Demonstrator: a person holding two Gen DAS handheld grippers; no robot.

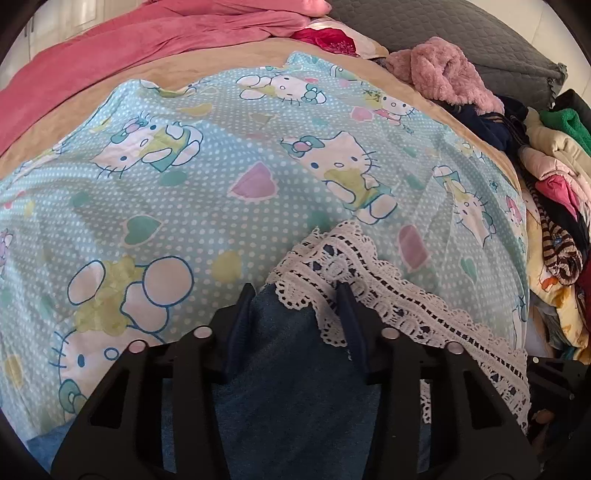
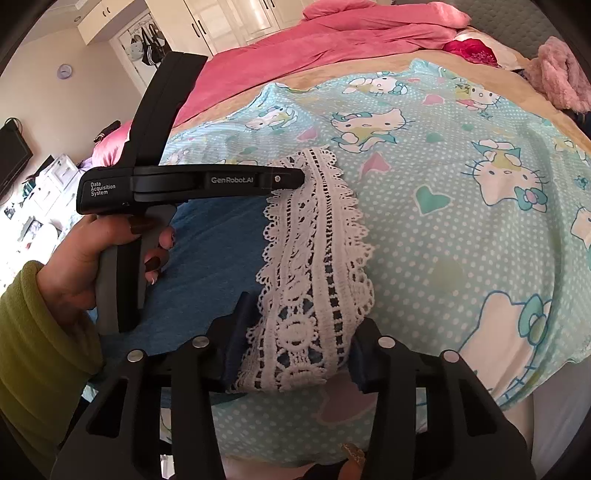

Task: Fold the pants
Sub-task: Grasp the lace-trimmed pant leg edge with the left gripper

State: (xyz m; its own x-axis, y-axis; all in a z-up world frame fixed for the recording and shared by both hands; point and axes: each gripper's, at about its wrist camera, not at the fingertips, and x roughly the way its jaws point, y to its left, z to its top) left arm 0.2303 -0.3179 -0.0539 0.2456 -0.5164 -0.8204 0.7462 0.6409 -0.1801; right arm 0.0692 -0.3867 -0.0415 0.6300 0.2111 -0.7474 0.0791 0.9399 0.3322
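Observation:
Blue denim pants [image 1: 288, 369] with a white lace hem [image 1: 369, 266] lie on a cartoon-cat sheet [image 1: 221, 177]. My left gripper [image 1: 293, 291] is shut on the pants at one end of the hem: denim bulges between its fingers and lace drapes over the right finger [image 1: 349, 314]. In the right wrist view the lace hem [image 2: 317, 258] runs away from me, beside the denim [image 2: 214, 251]. My right gripper [image 2: 301, 332] is shut on the hem's near end, and lace hides its right fingertip. The left gripper [image 2: 295, 179], held by a hand [image 2: 85, 258] in a green sleeve, touches the hem's far end.
A pink blanket [image 1: 129, 48] lies across the far side of the bed. A pile of mixed clothes [image 1: 554, 192] and a fluffy pink garment [image 1: 447, 74] crowd the right edge, below a grey quilted pillow [image 1: 461, 33]. A wardrobe [image 2: 221, 22] and a TV [image 2: 11, 155] stand beyond.

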